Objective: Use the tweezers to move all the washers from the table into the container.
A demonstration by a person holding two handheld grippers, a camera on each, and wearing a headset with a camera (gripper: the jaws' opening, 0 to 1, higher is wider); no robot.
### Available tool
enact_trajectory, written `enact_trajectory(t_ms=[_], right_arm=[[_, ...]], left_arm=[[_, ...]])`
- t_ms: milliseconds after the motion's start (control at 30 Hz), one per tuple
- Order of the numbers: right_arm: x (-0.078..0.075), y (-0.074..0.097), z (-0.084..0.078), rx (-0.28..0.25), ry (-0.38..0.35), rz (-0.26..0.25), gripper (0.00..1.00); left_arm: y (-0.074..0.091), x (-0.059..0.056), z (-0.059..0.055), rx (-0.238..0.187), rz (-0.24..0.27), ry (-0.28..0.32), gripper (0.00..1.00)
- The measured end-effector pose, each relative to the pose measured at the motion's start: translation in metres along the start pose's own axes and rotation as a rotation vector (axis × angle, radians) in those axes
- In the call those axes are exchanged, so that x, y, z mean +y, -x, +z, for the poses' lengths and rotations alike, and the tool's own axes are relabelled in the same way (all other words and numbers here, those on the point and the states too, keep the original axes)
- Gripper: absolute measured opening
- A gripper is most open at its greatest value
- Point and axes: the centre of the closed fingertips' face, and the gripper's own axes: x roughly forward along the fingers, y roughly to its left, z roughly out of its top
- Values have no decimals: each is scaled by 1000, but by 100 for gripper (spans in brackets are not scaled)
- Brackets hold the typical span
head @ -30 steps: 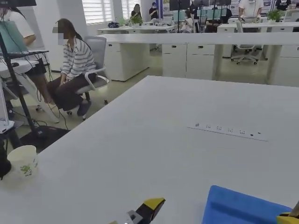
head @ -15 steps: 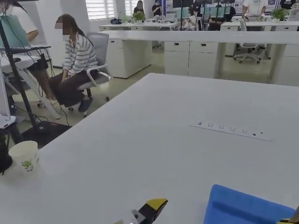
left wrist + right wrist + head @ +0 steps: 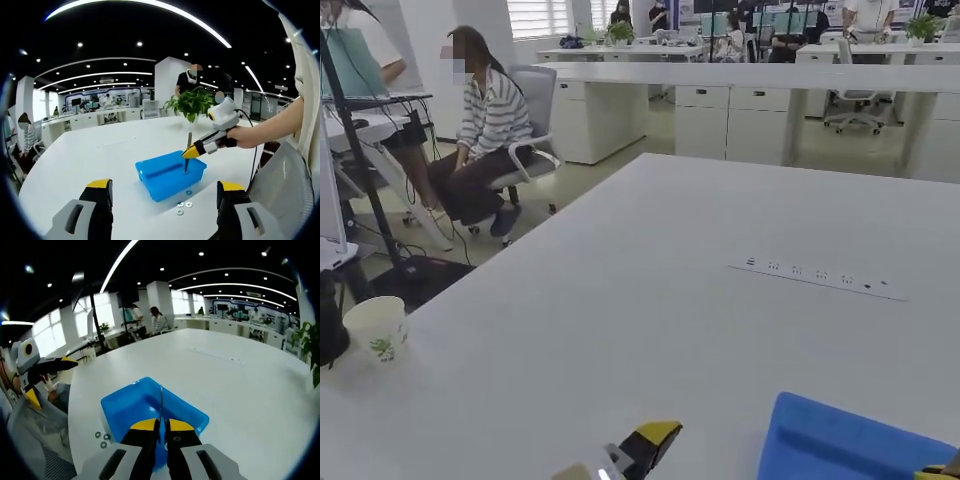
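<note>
— What's off to the left of the bin (image 3: 169, 173)?
— In the head view, a paper cup (image 3: 375, 332) stands well left of it, on the same white table (image 3: 620, 300). Beyond the bin, across the aisle and further left, a person (image 3: 485, 125) in a striped top sits on a chair.

— And the left gripper (image 3: 165, 186)?
— It sits left of the bin. In its own view the two yellow-tipped jaws stand far apart with nothing between them, and the bin lies ahead in the gap.

— Where are the washers (image 3: 182, 206)?
— On the table, outside the bin, just beside its corner on the left gripper's side. Three silver ones lie close together. A fourth small ring, bluish, lies nearer the bin wall. Whether any lie inside the bin I cannot tell.

— Then the bin itself?
— Blue, shallow, open on top. A power strip (image 3: 820, 277) lies flat on the table beyond it, well apart.

— And to the right?
— The right gripper (image 3: 161, 426) hangs over the bin. Its jaws are pressed together on the tweezers (image 3: 161, 399), with only a thin slit left between the yellow tips. In the left gripper view the tweezers point down into the bin, ends inside its walls. I cannot tell whether they carry a washer. A hand (image 3: 246, 136) grips that gripper from the right, and a plant (image 3: 192, 102) stands past the bin, behind it.
</note>
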Motion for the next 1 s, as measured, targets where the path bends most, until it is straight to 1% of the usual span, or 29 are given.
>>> enact_trajectory(t_ms=[333,433,500,800,900,1000], right_arm=[[14,14,18,-68,-8,13,3],[20,19,23,-92,-15,19,3],[25,24,27,-108,-24,27,3],[45,36,34,-156,-54,59,3],[53,38,35,-171,-61,78,3],[61,36,33,-171,-68,98,3]], left_arm=[[0,-1,0,-2,-5,5,86],[0,0,-3,14,-1,1,86],[0,-1,0,0,-7,1,86],[0,-1,-3,14,-8,-1,86],[0,-1,-4,19,-8,-4,86],[0,-1,-3,18,-11,-5,85]])
